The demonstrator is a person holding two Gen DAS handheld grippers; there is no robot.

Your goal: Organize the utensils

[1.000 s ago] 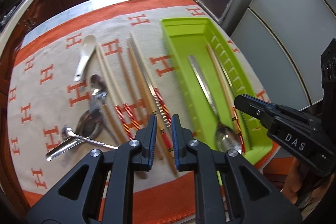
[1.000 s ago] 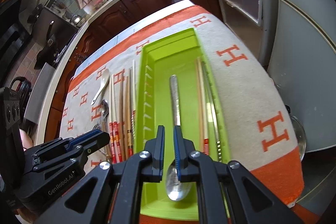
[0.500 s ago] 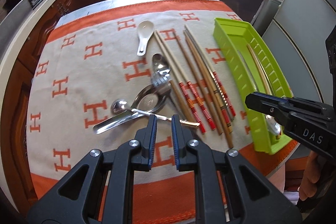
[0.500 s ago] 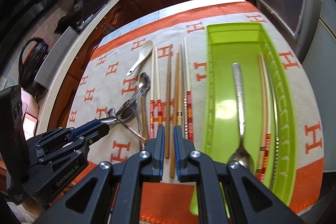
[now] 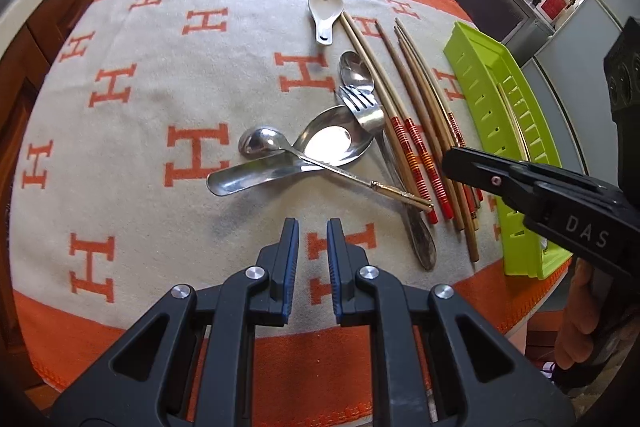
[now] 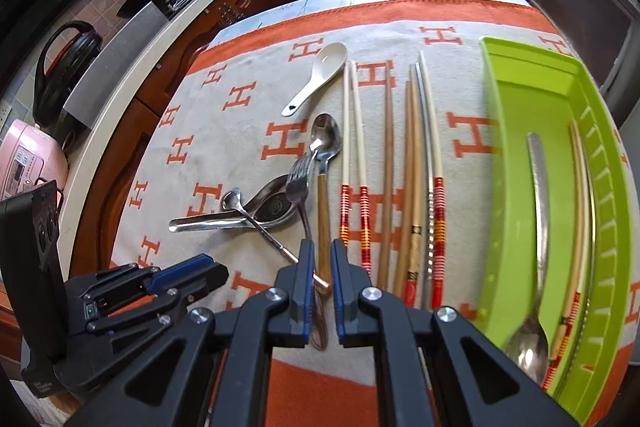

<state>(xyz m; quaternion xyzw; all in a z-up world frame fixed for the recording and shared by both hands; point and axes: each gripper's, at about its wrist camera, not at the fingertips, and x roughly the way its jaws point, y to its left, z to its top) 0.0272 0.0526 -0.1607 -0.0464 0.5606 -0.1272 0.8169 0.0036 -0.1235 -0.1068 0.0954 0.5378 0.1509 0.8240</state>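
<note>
Both views have swung leftward since the earlier frames: the loose utensils now sit centred and the green tray (image 6: 532,99) has shifted to the right edge.

1. Cloth (image 5: 160,87): beige, orange border, orange H pattern. It covers the table and carries every item.
2. Tray: lime green, slotted side walls, at the right end of the cloth. It contains one long metal spoon (image 6: 538,187) and chopsticks (image 6: 580,195) along its right wall.
3. Left gripper (image 5: 312,247): it hovers above bare cloth, near the front edge, with the jaws slightly apart and nothing between them.
4. Right gripper (image 6: 320,267): its jaws are slightly apart and nothing is clamped. In the right wrist view, the wooden-handled spoon (image 6: 324,163) runs into the gap between the fingers; contact cannot be determined.
5. Loose chopsticks (image 5: 416,131): several lie side by side between the tray and the spoons, some with red-banded ends toward the front.
6. Large steel spoon (image 5: 304,155): it lies across the cloth, handle to the left. A small steel spoon (image 5: 264,143) crosses its handle.
7. Fork (image 5: 364,111): its tines point away and its neck overlaps the large spoon bowl.
8. White ceramic spoon (image 5: 326,11): it lies apart at the far end, just beside the chopstick tips.
</note>
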